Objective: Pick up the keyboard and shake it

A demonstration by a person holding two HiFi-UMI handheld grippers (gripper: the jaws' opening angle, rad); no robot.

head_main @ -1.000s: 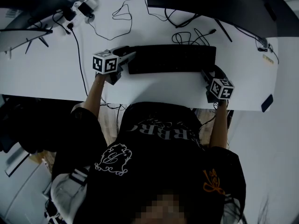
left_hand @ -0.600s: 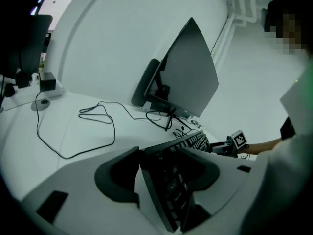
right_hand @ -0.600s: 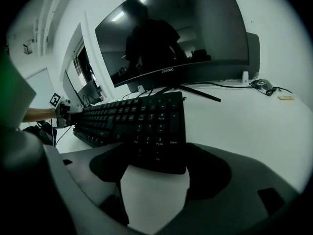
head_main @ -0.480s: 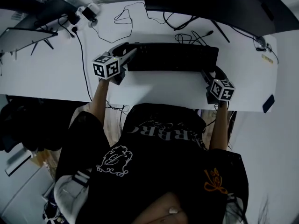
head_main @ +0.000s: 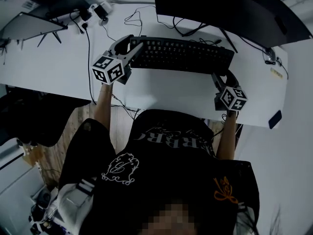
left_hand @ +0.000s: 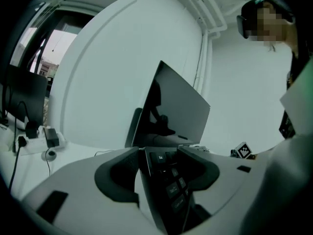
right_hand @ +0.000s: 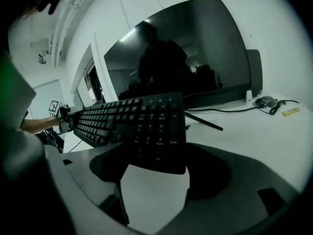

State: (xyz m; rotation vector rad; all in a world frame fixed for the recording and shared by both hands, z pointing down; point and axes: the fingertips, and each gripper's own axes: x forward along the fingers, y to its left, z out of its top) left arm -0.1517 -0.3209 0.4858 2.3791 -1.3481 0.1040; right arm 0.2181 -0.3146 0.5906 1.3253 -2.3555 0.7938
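Note:
A black keyboard [head_main: 186, 55] hangs in the air above the white desk [head_main: 54, 72], its keys tilted toward the head camera. My left gripper [head_main: 134, 48] is shut on its left end; in the left gripper view the keyboard [left_hand: 168, 182] is clamped edge-on in the left gripper [left_hand: 159, 173], the Esc key showing. My right gripper [head_main: 218, 80] is shut on the right end. The right gripper view shows the keyboard [right_hand: 132, 124] with its number pad sitting inside the right gripper [right_hand: 156, 165], the left marker cube [right_hand: 54, 105] visible beyond.
A large dark monitor [head_main: 220, 6] stands at the back of the desk, with loose cables [head_main: 132, 16] under and beside it. A plug adapter [head_main: 101, 10] and a flat grey device [head_main: 29, 26] lie at back left. A small dark object [head_main: 275, 119] lies near the right edge.
The keyboard has come up off the desk and tipped its keys toward the head camera. Both grippers rose with it, the left one more and with a roll.

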